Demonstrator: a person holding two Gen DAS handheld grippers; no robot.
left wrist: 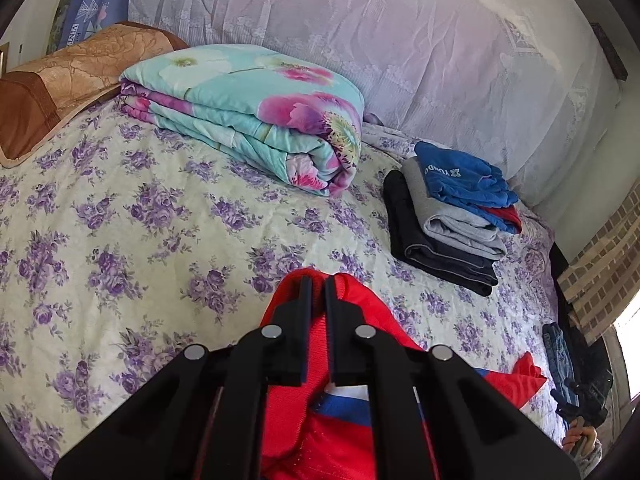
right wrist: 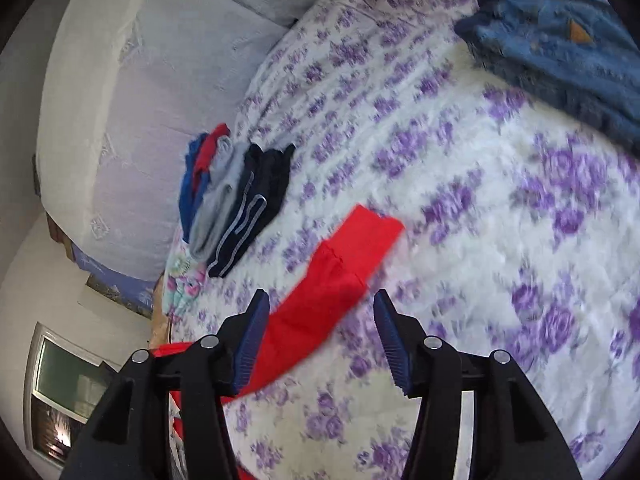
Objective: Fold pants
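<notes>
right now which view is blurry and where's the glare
Right wrist view: motion blur smears the floral bedspread and blue jeans. Left wrist view: sharp on the folded quilt; a blown-out window glares at the right edge; both show fisheye bending.

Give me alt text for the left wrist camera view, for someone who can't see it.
The left gripper, shut, pinches the red pants above a bed with a purple-flowered sheet. Behind it lie a folded floral quilt, a brown pillow to its left, and a stack of folded clothes to the right.
</notes>
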